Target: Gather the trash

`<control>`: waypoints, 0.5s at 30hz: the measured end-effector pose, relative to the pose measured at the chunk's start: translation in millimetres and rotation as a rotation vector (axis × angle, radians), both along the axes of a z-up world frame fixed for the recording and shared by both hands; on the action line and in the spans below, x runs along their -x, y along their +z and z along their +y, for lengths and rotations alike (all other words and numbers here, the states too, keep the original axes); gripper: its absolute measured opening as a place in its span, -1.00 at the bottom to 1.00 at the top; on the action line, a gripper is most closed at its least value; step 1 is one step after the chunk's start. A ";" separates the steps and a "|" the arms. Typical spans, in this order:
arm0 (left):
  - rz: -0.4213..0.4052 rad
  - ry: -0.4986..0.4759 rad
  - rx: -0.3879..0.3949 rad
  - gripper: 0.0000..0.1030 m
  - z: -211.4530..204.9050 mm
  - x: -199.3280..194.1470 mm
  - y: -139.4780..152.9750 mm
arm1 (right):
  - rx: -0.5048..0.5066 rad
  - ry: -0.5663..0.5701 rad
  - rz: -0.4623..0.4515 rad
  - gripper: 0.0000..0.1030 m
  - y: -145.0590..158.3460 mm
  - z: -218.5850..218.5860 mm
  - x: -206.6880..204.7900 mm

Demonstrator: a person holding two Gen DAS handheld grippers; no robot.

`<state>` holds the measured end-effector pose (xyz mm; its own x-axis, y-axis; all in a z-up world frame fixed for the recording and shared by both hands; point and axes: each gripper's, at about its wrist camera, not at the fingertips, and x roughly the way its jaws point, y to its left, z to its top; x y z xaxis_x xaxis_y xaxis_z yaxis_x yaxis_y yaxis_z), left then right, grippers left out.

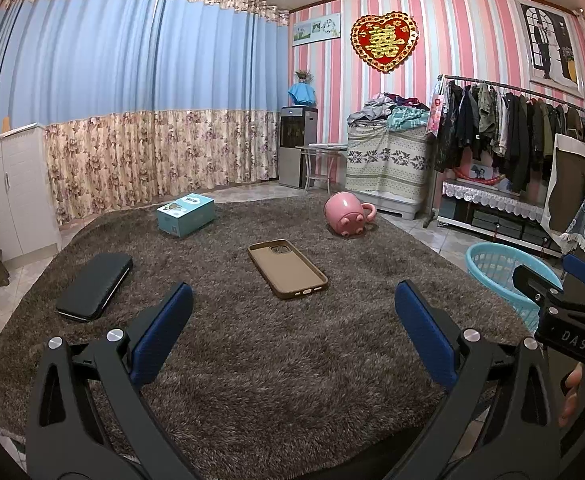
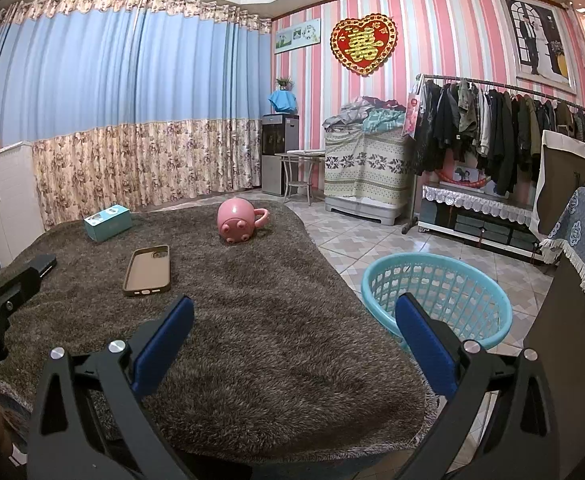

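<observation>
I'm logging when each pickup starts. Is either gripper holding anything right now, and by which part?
Nothing is held. The left gripper and right gripper are both open above the rug, with nothing between the fingers.

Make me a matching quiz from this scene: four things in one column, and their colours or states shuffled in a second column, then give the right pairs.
Things:
1. mug
2. phone case
3. basket
4. box

States:
A. brown, lying open side up on the rug
B. turquoise, on the tiled floor beside the rug
C. pink, tipped on its side
D. teal, at the rug's far edge near the curtain

Pairs: 1-C, 2-A, 3-B, 4-D
</observation>
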<state>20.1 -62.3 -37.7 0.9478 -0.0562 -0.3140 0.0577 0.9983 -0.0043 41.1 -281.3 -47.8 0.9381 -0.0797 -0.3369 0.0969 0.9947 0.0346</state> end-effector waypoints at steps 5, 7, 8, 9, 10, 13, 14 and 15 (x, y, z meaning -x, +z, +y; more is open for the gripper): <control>0.000 0.000 0.001 0.90 0.7 -0.4 0.1 | 0.001 0.001 -0.001 0.91 -0.3 0.1 0.0; 0.000 0.000 0.000 0.90 1.2 -0.6 0.1 | 0.001 0.000 -0.002 0.91 -0.6 0.4 -0.1; -0.001 0.000 0.001 0.90 1.0 -0.3 0.2 | 0.001 0.000 -0.001 0.91 -0.8 0.5 -0.2; 0.000 0.000 0.001 0.90 1.4 -0.8 0.2 | 0.001 0.000 0.000 0.91 -0.8 0.3 -0.4; 0.001 0.000 0.001 0.90 0.8 -0.5 0.2 | 0.002 0.000 0.000 0.91 -1.0 0.5 -0.3; 0.001 0.000 0.003 0.90 1.1 -0.4 0.2 | 0.003 0.001 -0.001 0.91 -1.4 0.9 -0.3; 0.001 0.000 0.002 0.90 1.8 -0.9 0.2 | 0.003 0.001 -0.001 0.91 -1.0 0.4 -0.2; 0.001 0.000 0.002 0.90 2.0 -1.0 0.3 | 0.002 0.000 -0.001 0.91 -1.7 1.1 -0.4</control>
<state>21.1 -60.3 -37.4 0.9476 -0.0567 -0.3144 0.0576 0.9983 -0.0065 41.5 -280.1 -49.5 0.9385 -0.0800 -0.3358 0.0964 0.9948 0.0326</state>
